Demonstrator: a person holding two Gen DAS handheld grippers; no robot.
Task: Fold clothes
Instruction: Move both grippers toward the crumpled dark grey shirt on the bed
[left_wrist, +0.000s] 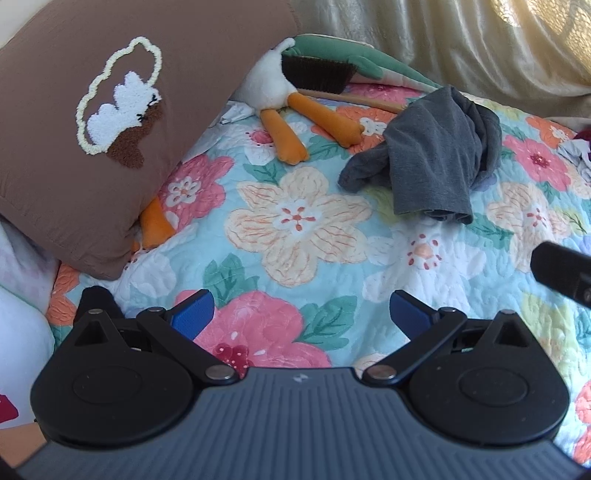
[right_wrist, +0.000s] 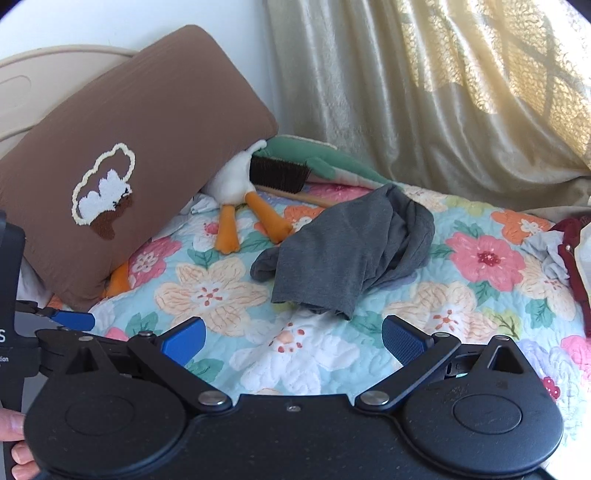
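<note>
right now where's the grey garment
The grey garment lies crumpled on the floral quilt, ahead of both open grippers, just right of the plush duck and its orange legs, below the brush.

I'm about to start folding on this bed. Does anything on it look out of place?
Yes: a dark-bristled hand brush with a wooden handle lies across the plush duck near the brown pillow, an odd thing on a bed. The gray garment lies crumpled on the floral quilt.
</note>
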